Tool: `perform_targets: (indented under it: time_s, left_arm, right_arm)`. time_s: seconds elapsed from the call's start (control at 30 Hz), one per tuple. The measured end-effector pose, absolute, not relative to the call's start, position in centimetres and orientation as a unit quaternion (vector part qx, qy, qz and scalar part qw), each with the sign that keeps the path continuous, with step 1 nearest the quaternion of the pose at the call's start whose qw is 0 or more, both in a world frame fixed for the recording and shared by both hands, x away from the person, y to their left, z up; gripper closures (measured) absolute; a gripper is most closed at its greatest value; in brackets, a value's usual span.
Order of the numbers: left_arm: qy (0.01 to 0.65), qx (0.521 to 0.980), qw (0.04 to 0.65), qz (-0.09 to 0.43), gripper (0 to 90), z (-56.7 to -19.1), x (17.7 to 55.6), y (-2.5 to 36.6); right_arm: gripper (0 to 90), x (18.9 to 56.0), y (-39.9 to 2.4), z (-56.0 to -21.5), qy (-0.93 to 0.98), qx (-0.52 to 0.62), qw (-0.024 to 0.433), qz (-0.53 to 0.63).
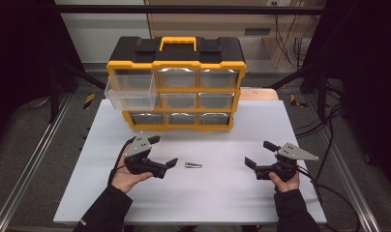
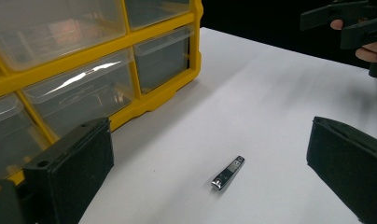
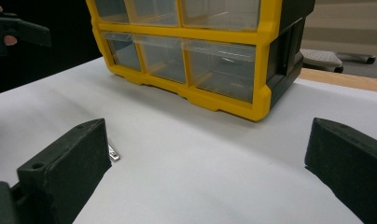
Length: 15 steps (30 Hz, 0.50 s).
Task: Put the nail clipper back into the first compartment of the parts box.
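While a nail clipper [image 1: 193, 165] lies flat on the white worktop [image 1: 222, 193], two hand-held tongs flank it, both released and holding nothing.

The matte white worktop sits inside a dark frame of black rails, with grey floor either side and cables trailing at right. At its far edge stands a yellow-and-black plastic drawer organiser [image 1: 176, 82] with a yellow carry handle and nine clear drawers; the top-left drawer [image 1: 130, 94] is pulled out, and its contents cannot be made out. The small chromed clipper rests well in front of the organiser, between the left tongs [image 1: 165, 152] and the right tongs [image 1: 259, 153], nearer the left and touching neither. In the left gripper view it lies between the spread black jaws.
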<state>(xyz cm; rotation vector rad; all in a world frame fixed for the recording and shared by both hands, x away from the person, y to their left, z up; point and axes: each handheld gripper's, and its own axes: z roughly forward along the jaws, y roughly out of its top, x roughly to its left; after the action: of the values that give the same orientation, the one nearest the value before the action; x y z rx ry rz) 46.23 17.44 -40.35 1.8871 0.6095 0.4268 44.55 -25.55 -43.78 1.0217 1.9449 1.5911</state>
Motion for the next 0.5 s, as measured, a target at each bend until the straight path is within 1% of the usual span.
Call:
perform_targets:
  time_s: [0.5]
  left_arm:
    - [0.251, 0.814, 0.499, 0.158, 1.1, -41.7, 47.8, 14.1]
  right_arm:
    - [0.2, 44.6, -25.5, -43.8, 0.702, 0.368, 0.211, 0.572]
